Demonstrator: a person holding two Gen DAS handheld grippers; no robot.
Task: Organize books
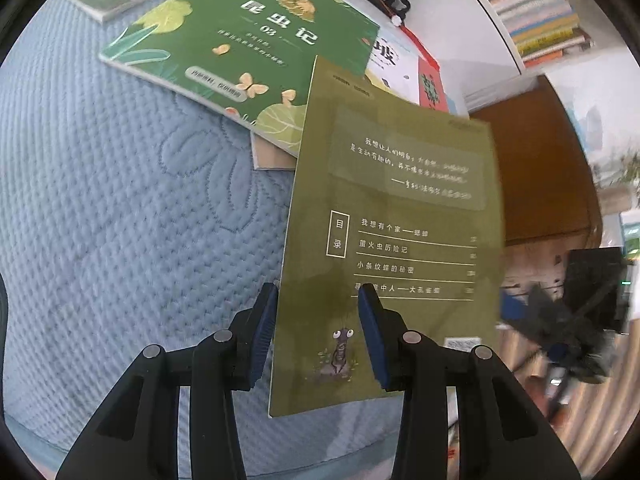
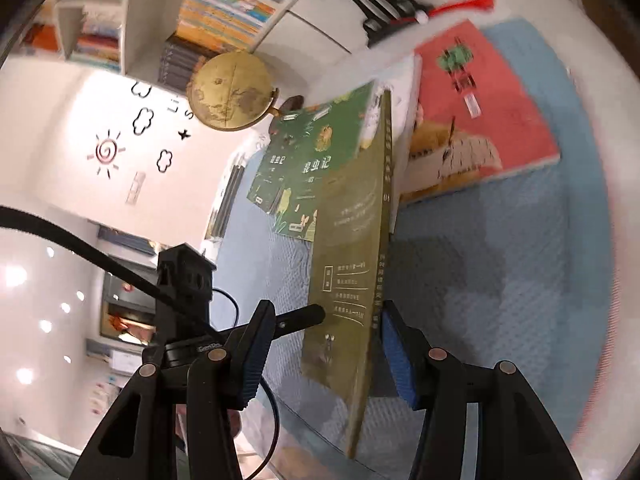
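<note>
Olive paperback held up over quilted blue cover

Paperback in olive (image 1: 390,236), back cover and contents list facing the left wrist camera, hangs off the blue quilted bedspread (image 1: 120,200) with its lower edge between the fingers of both tools. The left gripper (image 1: 318,332) appears clenched on the lower corner near the spine, one ribbed blue pad (image 1: 266,332) behind the book and the other on the printed face. In the right wrist view the right gripper (image 2: 324,356) straddles the same edge with the spine toward its right pad; a gap shows beside its left pad, so whether it is gripping cannot be told. Ahead of the fingertips lie a green book (image 1: 248,44) with butterflies and, farther right, a red book (image 2: 492,96), both flat on the textile. The volume looks thin and light, its glossy cover probably slippery and apt to bow, so a hold close to the stiffer spine seems safest. A globe (image 2: 232,92) and shelves (image 2: 132,20) stand beyond.
</note>
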